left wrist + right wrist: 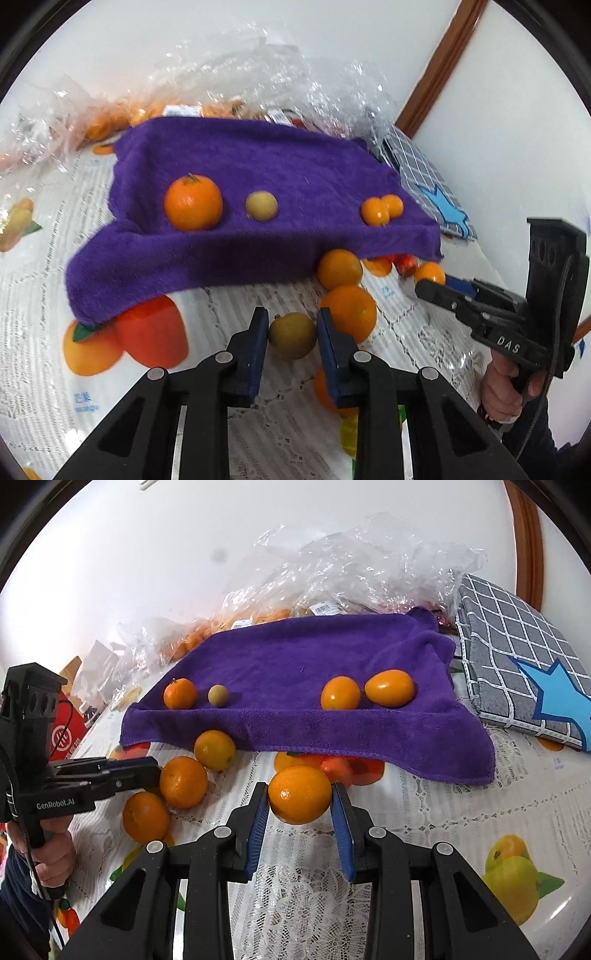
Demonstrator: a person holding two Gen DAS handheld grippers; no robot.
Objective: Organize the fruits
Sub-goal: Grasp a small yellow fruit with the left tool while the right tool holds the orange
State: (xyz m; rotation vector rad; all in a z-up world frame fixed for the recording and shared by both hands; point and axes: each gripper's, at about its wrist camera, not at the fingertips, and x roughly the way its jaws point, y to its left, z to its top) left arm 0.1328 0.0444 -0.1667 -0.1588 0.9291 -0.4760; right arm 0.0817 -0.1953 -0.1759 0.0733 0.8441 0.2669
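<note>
Between the spread fingers of the left claw [291,326] in the left wrist view sits a dull yellow-green fruit [292,335] on the worktop [44,295], no pad visibly touching it; four fruits lie on the purple towel [258,177], with more half hidden under its hem. Seen from the right wrist, the right claw [300,797] is clamped on a glossy orange [300,794] just before the towel [295,653], three loose oranges lie left, and crinkled plastic bags [351,565] blur whatever is behind.

White wall [147,554]; brown wooden trim [439,66]; lace-patterned tablecloth [443,812].
</note>
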